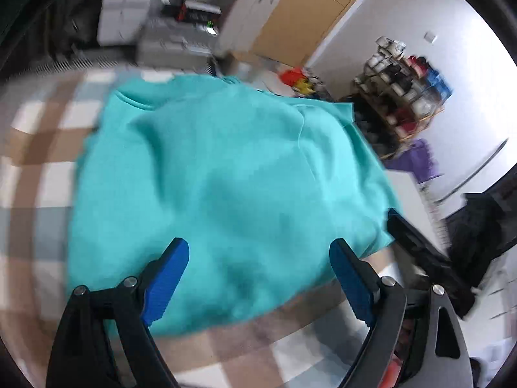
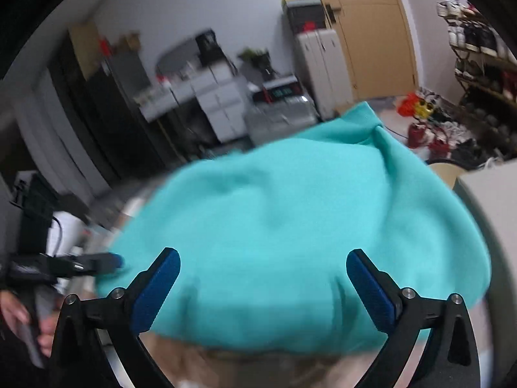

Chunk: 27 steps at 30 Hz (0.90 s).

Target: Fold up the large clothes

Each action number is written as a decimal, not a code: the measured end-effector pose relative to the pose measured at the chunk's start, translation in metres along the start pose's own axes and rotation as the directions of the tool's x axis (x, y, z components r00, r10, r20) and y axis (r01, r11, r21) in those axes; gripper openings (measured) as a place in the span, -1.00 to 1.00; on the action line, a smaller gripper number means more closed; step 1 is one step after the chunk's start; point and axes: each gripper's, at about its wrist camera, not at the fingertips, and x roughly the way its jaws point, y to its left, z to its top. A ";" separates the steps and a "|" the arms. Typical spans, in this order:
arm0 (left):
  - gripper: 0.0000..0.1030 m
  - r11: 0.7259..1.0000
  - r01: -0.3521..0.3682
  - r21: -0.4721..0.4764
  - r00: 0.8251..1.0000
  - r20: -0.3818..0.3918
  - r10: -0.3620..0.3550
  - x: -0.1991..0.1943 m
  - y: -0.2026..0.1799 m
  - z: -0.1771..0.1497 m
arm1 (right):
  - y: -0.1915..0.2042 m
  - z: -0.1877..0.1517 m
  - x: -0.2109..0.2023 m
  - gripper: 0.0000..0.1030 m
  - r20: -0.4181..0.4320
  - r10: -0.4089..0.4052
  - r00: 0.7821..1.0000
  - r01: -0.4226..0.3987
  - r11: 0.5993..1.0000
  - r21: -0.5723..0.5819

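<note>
A large turquoise garment point(image 1: 219, 174) lies spread on a checked cloth surface point(image 1: 38, 148). It also fills the middle of the right wrist view point(image 2: 290, 220). My left gripper point(image 1: 258, 258) is open, hovering over the garment's near edge, blue pads point(image 1: 168, 278) wide apart with nothing between them. My right gripper point(image 2: 263, 268) is open over the near part of the garment, empty. The right gripper's body shows at the right in the left wrist view point(image 1: 420, 252). The left gripper shows at the left in the right wrist view point(image 2: 97, 262), at the garment's edge.
A shoe rack point(image 1: 404, 90) stands by the white wall at right. White boxes and cabinets point(image 1: 129, 9) and a wooden door point(image 1: 307, 16) are beyond the surface. A black item point(image 1: 481, 226) lies at the right. A hand point(image 2: 19, 317) holds the left gripper.
</note>
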 end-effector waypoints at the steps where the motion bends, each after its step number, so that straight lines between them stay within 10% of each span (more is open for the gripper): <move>1: 0.66 1.000 -0.021 0.020 1.000 0.024 0.020 -0.003 -0.003 -0.008 | 0.004 -0.011 -0.007 1.00 0.022 0.019 1.000 -0.020 0.999 0.035; 8: 0.67 0.957 -0.275 0.092 0.956 0.130 0.263 0.010 0.002 -0.028 | 0.017 -0.033 -0.001 1.00 0.070 -0.061 0.996 0.057 0.996 0.065; 17: 0.93 0.958 -0.260 0.121 0.965 0.052 0.256 0.047 0.027 -0.024 | 0.019 -0.021 0.064 1.00 -0.101 -0.245 0.964 0.236 0.967 -0.098; 21: 0.96 0.916 -0.348 0.197 0.937 0.056 0.344 0.057 0.009 -0.033 | 0.017 -0.026 0.081 1.00 -0.183 -0.257 0.949 0.233 0.962 -0.142; 27: 0.96 0.923 -0.348 0.163 0.938 0.061 0.342 0.055 0.014 -0.029 | 0.006 -0.033 0.083 1.00 -0.179 -0.215 0.960 0.194 0.973 -0.129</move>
